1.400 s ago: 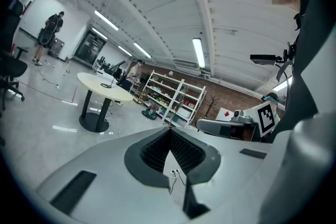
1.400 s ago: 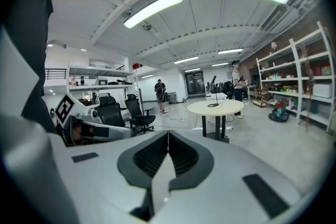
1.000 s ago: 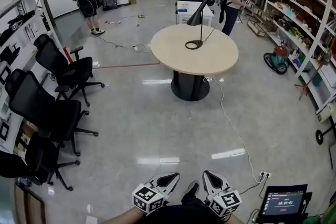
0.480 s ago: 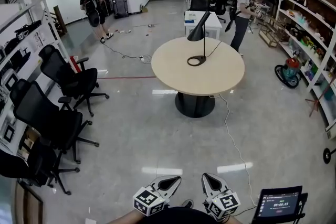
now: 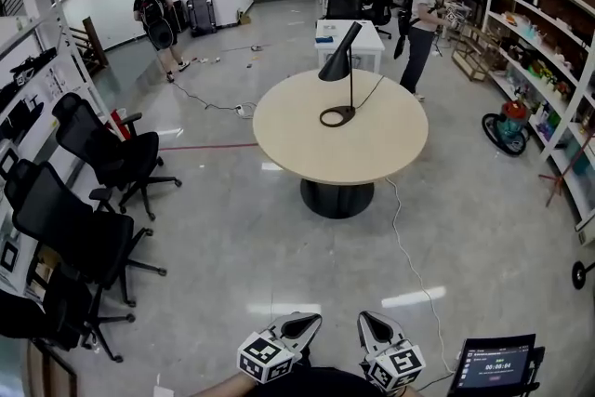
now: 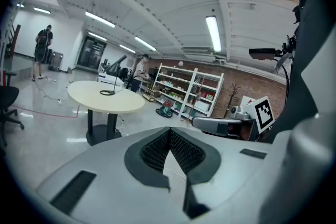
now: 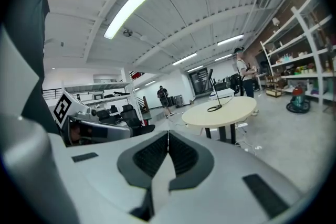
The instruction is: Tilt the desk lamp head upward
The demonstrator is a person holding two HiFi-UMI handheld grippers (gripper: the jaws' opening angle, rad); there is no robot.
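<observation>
The left tool (image 5: 297, 324) and right tool (image 5: 374, 324) sit low and close together, each with its 2 jaws shut tight on nothing. Far ahead across the floor, the black desk lamp (image 5: 351, 70) stands on the round tabletop (image 5: 372, 149), its cone head (image 5: 335, 58) angled downward

Lamp (image 5: 338, 57) on table (image 5: 363, 158) (far side), chairs (image 5: 100, 152) left, shelves (image 5: 535, 40) right

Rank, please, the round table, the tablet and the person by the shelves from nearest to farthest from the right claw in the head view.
1. tablet, just right of the right claw.
2. round table, mid-room ahead.
3. person by the shelves, far back right.
</observation>
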